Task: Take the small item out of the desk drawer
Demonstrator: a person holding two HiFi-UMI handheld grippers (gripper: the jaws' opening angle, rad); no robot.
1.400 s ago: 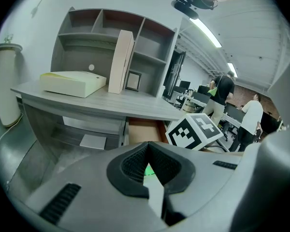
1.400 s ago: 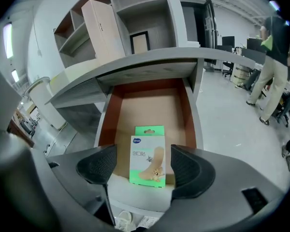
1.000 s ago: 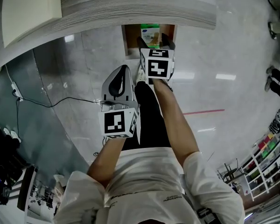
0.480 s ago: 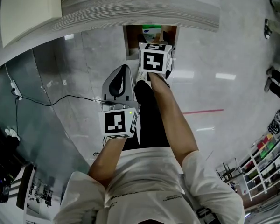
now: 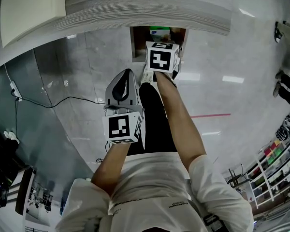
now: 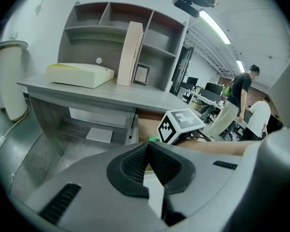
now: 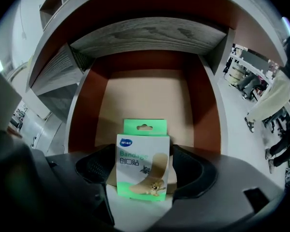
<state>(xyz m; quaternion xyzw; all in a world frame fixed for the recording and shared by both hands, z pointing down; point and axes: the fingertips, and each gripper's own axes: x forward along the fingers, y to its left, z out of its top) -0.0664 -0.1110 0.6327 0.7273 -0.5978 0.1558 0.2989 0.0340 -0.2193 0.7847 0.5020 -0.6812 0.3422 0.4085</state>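
Since a second ago, the right gripper [image 7: 144, 170] has gone deeper into the drawer [image 7: 84, 110], and its marker cube now hides most of the little box in the head view.

Close to the person's body, the left gripper [image 6: 146, 153] hangs over the floor. Its jaws are closed tight with nothing between them.

Farther out, the right gripper reaches into the open drawer under the table [image 5: 135, 8]. Its jaws sit on the two sides of the bandage box [image 7: 143, 149], and the pads look pressed against it. The box is green and white and its front faces the camera. It is the only thing in the drawer, which has brown walls and a light tan bottom.

Up on the table lie a flat pale yellow block [image 6: 79, 75] and a tall tan board [image 6: 130, 52] that leans on a gray shelf unit [image 6: 87, 28].
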